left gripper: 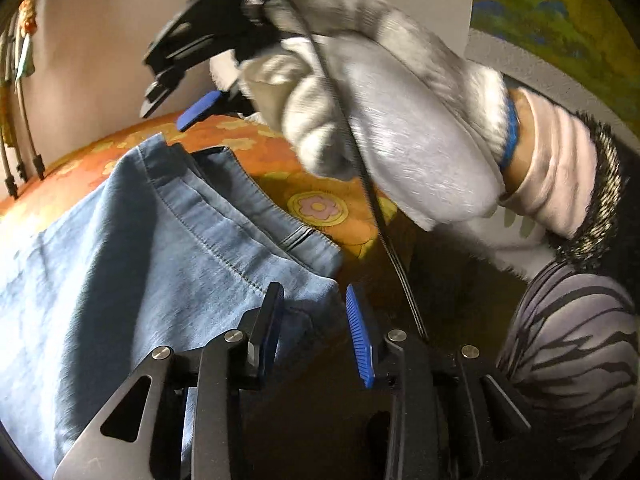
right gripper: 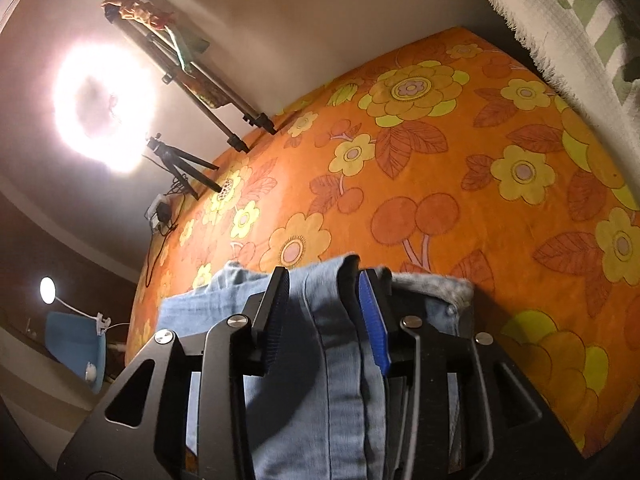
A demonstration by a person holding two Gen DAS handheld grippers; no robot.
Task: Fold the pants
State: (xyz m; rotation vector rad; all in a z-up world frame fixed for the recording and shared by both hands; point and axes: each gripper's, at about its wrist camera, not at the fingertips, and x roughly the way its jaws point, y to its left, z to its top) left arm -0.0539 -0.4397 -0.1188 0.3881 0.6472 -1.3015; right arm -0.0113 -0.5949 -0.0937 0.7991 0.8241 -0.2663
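Light blue denim pants [left gripper: 132, 248] lie on an orange flowered bedspread [left gripper: 320, 208]. In the left wrist view my left gripper [left gripper: 316, 320] is open, its left finger over the pants' near corner, nothing held. The right gripper [left gripper: 188, 96] shows there too, raised above the pants' far edge in a grey-gloved hand [left gripper: 380, 120]. In the right wrist view my right gripper [right gripper: 324, 300] is open, its jaws standing either side of a fold of the pants [right gripper: 320, 360], with the fabric between them.
The bedspread [right gripper: 440, 160] stretches far ahead. Tripod legs [right gripper: 240, 136], a ring light [right gripper: 104, 108] and cables stand at the bed's far edge by the wall. A fringed white and green blanket [right gripper: 580, 20] lies at the upper right. My zebra-striped leg [left gripper: 572, 344] is at right.
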